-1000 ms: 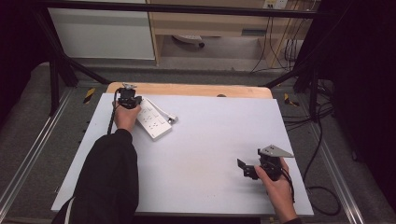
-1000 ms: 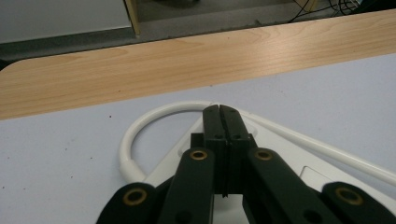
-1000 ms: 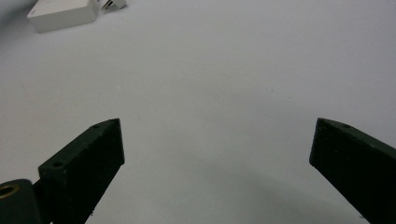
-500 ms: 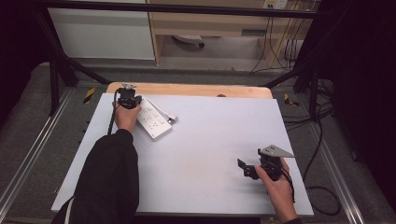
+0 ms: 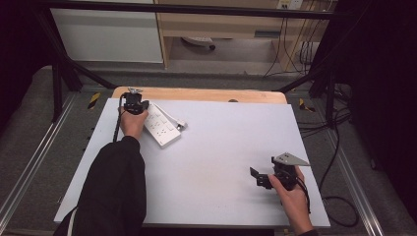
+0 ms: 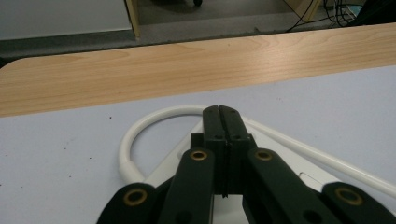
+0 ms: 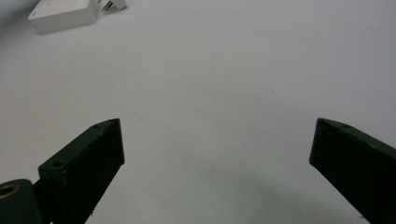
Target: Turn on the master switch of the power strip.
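A: Where is the power strip [image 5: 160, 129], and how does it lie?

B: It lies flat on the white table cover [image 5: 216, 162], in the far left part, near the strip of bare wood [image 5: 196, 94] at the far edge. In the high view its long axis goes diagonal, from the far left to the near right. The near-right end has a small plug [image 5: 181, 126] just beside it.

A: And the cable?

B: The white cable [image 6: 140, 126] makes a loop on the cover, seen in the left gripper view, just in front of the jaws. One straight part of it runs away to the right.

A: What does the left gripper [image 5: 133, 103] do?

B: It is at the far-left end of the power strip. Its jaws are pressed together, with nothing visible between them. I cannot tell if it touches the strip.

A: The right gripper [image 5: 263, 177]?

B: It is well apart, near the near right corner of the cover. Its jaws are spread wide, over bare surface, and they point toward the strip.

A: Is there room for moving?

B: Yes. Between the strip and the right gripper the cover is open. On the left and far side the strip is near the edges of the cover, so there is little room there.
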### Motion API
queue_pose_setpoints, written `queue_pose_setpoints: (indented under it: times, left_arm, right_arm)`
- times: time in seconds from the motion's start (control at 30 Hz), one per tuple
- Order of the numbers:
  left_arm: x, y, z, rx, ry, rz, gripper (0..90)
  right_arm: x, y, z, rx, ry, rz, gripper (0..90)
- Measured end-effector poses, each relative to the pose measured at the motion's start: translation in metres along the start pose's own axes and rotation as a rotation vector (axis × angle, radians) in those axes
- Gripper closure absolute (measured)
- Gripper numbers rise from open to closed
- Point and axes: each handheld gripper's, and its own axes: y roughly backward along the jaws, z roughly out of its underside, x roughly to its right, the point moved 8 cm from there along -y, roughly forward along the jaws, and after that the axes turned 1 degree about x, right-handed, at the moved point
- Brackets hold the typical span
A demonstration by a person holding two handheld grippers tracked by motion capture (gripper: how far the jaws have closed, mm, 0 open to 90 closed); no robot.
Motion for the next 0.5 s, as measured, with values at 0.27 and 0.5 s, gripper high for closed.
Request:
queue_pose_setpoints:
  times: [0.27, 0.5]
  left_arm:
    - [0.0012, 0.0000, -0.0001, 0.000, 0.008, 0.005, 90.0]
    - [0.0028, 0.0005, -0.0010, 0.005, 0.015, 0.016, 90.0]
  right_arm:
    - [-0.0002, 0.0001, -0.0001, 0.001, -0.004, 0.000, 3.5]
    - [0.0000, 0.0001, -0.0002, 0.001, 0.000, 0.000, 3.5]
